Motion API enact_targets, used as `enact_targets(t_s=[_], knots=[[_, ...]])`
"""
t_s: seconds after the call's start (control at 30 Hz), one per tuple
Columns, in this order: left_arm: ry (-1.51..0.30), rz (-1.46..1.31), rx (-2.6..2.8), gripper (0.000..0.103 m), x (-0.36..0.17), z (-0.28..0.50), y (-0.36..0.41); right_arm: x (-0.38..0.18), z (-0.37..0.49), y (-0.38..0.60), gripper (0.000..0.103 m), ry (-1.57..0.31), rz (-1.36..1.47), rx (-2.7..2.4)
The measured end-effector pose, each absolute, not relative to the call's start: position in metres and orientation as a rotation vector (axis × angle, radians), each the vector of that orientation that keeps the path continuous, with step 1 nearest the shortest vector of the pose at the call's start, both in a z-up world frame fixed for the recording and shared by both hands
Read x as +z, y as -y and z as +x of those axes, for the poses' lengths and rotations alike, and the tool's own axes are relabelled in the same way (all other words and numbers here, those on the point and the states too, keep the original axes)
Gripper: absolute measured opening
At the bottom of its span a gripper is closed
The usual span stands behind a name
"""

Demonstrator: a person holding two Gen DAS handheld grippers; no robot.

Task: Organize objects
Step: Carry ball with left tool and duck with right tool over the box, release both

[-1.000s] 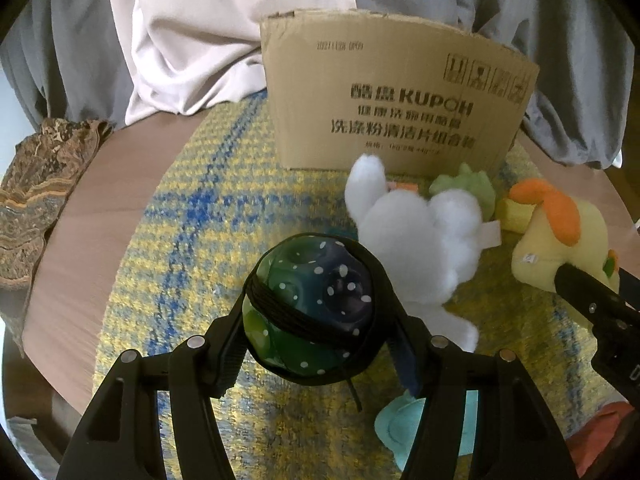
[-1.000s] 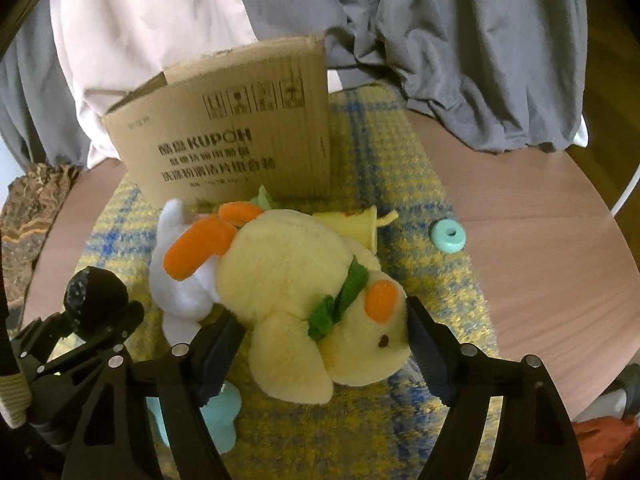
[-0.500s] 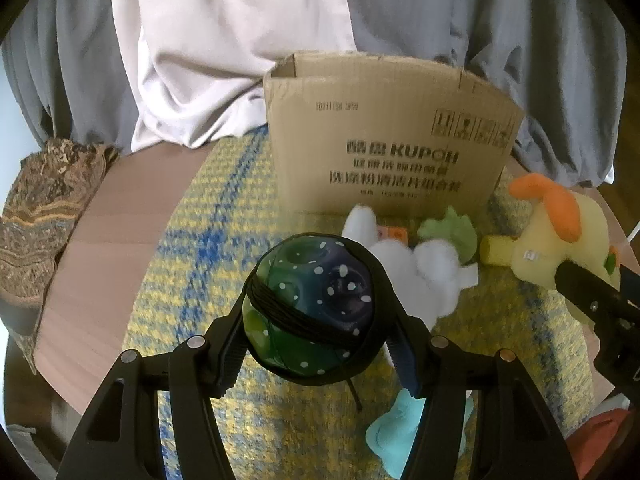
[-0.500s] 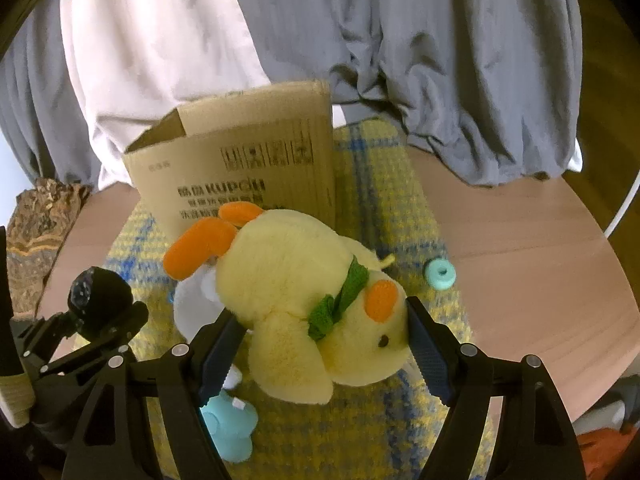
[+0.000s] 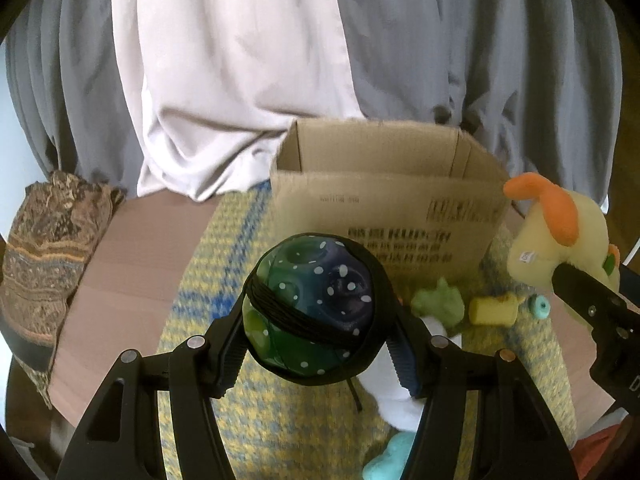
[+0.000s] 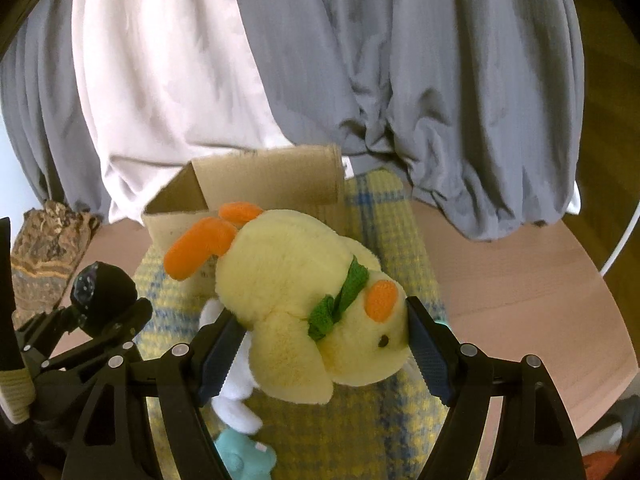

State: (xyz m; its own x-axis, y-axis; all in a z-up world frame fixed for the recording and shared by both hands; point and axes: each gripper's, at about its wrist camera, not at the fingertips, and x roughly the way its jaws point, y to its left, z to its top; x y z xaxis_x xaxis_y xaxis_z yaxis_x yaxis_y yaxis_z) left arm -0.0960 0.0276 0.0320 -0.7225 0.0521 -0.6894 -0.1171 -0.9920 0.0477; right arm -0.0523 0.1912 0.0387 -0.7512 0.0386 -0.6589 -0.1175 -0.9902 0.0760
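Grey and white drapes point(image 5: 240, 60) hung behind the round wooden tabletop point(image 5: 132, 256). Left claw point(image 5: 316, 344) pinched a dark green-blue dimpled rubber ball point(image 5: 312, 304), right claw point(image 6: 324, 352) squeezed a yellow plush chick point(image 6: 304, 292), both above the open cardboard box point(image 5: 384, 200) near the tabletop's far edge.

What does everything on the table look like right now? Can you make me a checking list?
Surface: round wooden table under a yellow and blue mat.
Job's things: open cardboard box; spotted ball; yellow plush.
Clutter: white plush, green plush, yellow tube, teal ring, teal toy.
Tongs: left tongs shut on the ball; right tongs shut on the yellow plush.
Cables: white cord, at the table's right edge.
Surroundings: grey and white cloths; patterned fabric.
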Motion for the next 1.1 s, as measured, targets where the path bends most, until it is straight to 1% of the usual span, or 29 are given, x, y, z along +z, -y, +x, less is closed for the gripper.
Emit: enact_targets(t_s=[0.37, 0.63, 0.8, 1.1], knots=[[-0.139, -1.025, 2.852, 0.061, 0.066, -0.117, -0.03, 0.066, -0.072, -0.186, 0.078, -0.165, -0.976, 2.887], [-0.208, -0.96, 2.852, 0.061, 0.083, -0.145, -0.037, 0.087, -0.088, -0.187, 0.078, -0.154, -0.93, 2.903], [-0.172, -0.962, 2.849, 0.061, 0.092, -0.162, -0.037, 0.102, -0.102, -0.19, 0.078, -0.141, -0.909, 2.902], [-0.167, -0.965, 2.832, 0.061, 0.1, -0.191, -0.042, 0.107, -0.141, -0.196, 0.078, -0.128, -0.959, 2.884]])
